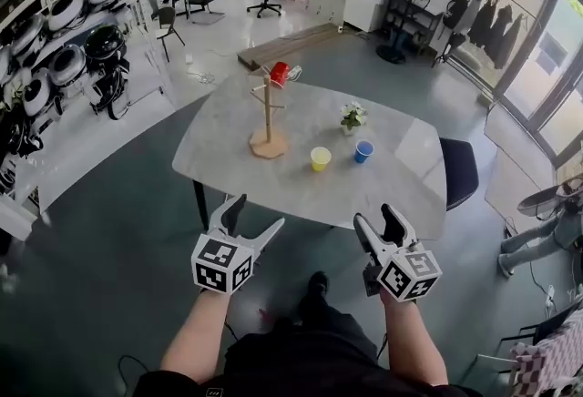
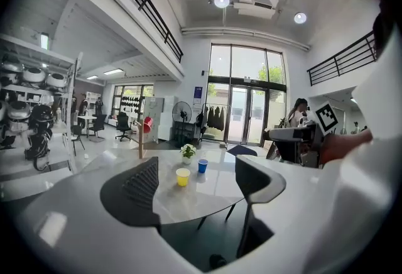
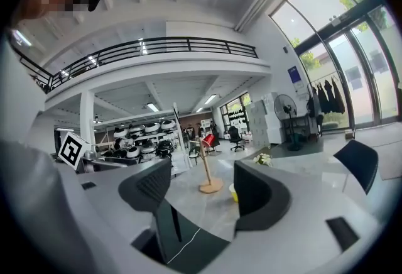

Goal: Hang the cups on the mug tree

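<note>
I faced the grey table (image 1: 410,177), its mug tree (image 1: 267,117) bearing a red cup (image 1: 280,73), with left gripper (image 1: 258,211) and right gripper (image 1: 375,215) both spread empty. The yellow cup (image 1: 320,158) and blue cup (image 1: 363,151) stood mid-table; they looked light and thin-walled, best pinched gently at the rim.

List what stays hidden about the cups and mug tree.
- Right gripper view: yellow plastic cup mostly behind a dark finger; blue plastic cup wholly hidden.
- Left gripper view: wooden mug tree's base behind a ribbed finger.
- Head view: how the red cup hangs, too small.
</note>
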`<state>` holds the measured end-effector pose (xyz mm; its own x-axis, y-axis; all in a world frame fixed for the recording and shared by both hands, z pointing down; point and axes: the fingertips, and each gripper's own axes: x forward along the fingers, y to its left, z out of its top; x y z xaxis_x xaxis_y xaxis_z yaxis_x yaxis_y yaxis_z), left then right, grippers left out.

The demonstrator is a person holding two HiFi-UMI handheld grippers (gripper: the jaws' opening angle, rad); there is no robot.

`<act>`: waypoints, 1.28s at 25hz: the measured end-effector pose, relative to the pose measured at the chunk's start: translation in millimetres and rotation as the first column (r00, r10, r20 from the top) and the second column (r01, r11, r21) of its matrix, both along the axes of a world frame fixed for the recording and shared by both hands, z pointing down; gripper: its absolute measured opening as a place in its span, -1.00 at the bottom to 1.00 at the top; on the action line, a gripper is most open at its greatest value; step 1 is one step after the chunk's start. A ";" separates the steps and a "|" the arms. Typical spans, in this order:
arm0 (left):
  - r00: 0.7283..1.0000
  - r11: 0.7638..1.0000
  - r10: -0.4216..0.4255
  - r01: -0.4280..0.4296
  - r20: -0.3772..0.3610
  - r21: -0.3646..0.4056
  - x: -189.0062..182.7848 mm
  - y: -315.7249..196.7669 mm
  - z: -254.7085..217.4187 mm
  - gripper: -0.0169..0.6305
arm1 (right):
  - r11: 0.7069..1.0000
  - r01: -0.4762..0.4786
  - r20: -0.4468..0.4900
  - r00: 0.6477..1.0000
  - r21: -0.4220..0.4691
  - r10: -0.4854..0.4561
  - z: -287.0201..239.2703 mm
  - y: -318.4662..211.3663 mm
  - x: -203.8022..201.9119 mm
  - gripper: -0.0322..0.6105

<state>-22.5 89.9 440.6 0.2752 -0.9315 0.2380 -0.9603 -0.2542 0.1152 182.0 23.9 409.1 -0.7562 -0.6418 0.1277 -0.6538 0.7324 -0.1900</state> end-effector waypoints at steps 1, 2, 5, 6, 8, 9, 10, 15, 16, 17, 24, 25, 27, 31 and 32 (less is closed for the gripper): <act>1.000 1.000 0.002 -0.002 0.006 -0.007 -1.6 -8.3 2.0 0.25 | 1.000 0.002 0.010 1.000 -0.008 -0.002 3.6 -10.3 -3.3 0.02; 1.000 1.000 0.003 -0.003 0.013 -0.014 -3.0 -17.6 4.4 0.25 | 1.000 0.003 0.020 1.000 -0.017 -0.002 7.4 -21.7 -6.2 0.02; 0.999 0.999 0.003 -0.002 0.043 -0.040 -7.5 -51.4 13.5 0.25 | 0.999 0.008 0.037 0.999 -0.046 -0.006 20.6 -60.1 -13.9 0.02; 0.998 0.999 0.002 0.001 0.055 -0.051 -8.6 -64.3 17.6 0.25 | 0.998 0.013 0.035 0.999 -0.054 -0.011 26.0 -73.7 -16.5 0.02; 0.997 0.998 -0.002 0.006 0.076 -0.064 -9.2 -94.6 24.7 0.25 | 0.997 0.026 0.025 0.999 -0.067 -0.024 36.4 -104.5 -20.2 0.02; 0.997 0.998 -0.004 0.010 0.081 -0.067 -9.0 -113.0 26.9 0.25 | 0.997 0.032 0.020 0.999 -0.073 -0.030 40.9 -123.1 -21.2 0.02; 0.997 0.998 -0.008 0.014 0.082 -0.068 -8.3 -133.4 28.4 0.25 | 0.996 0.038 0.018 0.999 -0.079 -0.036 44.6 -143.7 -21.8 0.02; 0.997 0.996 -0.015 0.021 0.071 -0.088 1.2 -224.1 31.3 0.25 | 0.991 0.092 0.019 0.996 -0.101 -0.091 47.6 -233.3 -27.3 0.02; 0.997 0.996 -0.017 0.023 0.071 -0.088 0.9 -236.6 31.0 0.25 | 0.990 0.105 0.014 0.994 -0.091 -0.104 45.8 -245.7 -30.9 0.02; 0.998 0.996 -0.020 0.026 0.068 -0.087 -0.4 -247.7 31.3 0.25 | 0.990 0.113 0.007 0.994 -0.082 -0.113 44.6 -257.5 -34.8 0.02; 0.998 0.992 -0.009 0.017 0.057 -0.128 0.4 -298.5 44.1 0.25 | 0.991 0.092 -0.005 0.996 -0.095 -0.093 57.9 -311.9 -36.6 0.02; 0.998 0.992 -0.008 0.015 0.057 -0.128 0.2 -304.4 44.3 0.25 | 0.991 0.086 -0.010 0.996 -0.100 -0.087 61.4 -316.7 -34.1 0.02; 0.999 0.992 0.001 0.006 0.054 -0.130 0.4 -314.4 45.5 0.25 | 0.992 0.063 -0.023 0.998 -0.112 -0.066 68.8 -325.1 -27.5 0.02; 0.999 0.990 0.026 -0.021 0.034 -0.142 -0.1 -329.6 57.2 0.24 | 0.991 0.011 -0.089 0.996 -0.134 -0.024 93.8 -337.4 -19.3 0.02; 0.999 0.989 0.035 -0.030 0.027 -0.146 0.9 -333.6 60.9 0.24 | 0.990 -0.001 -0.110 0.994 -0.138 -0.014 101.3 -341.4 -17.8 0.02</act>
<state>-21.6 -243.7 501.5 0.2957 -0.8770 0.3788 -0.9552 -0.2679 0.1254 164.2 -317.5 510.3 -0.7364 -0.6075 0.2977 -0.6718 0.7085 -0.2160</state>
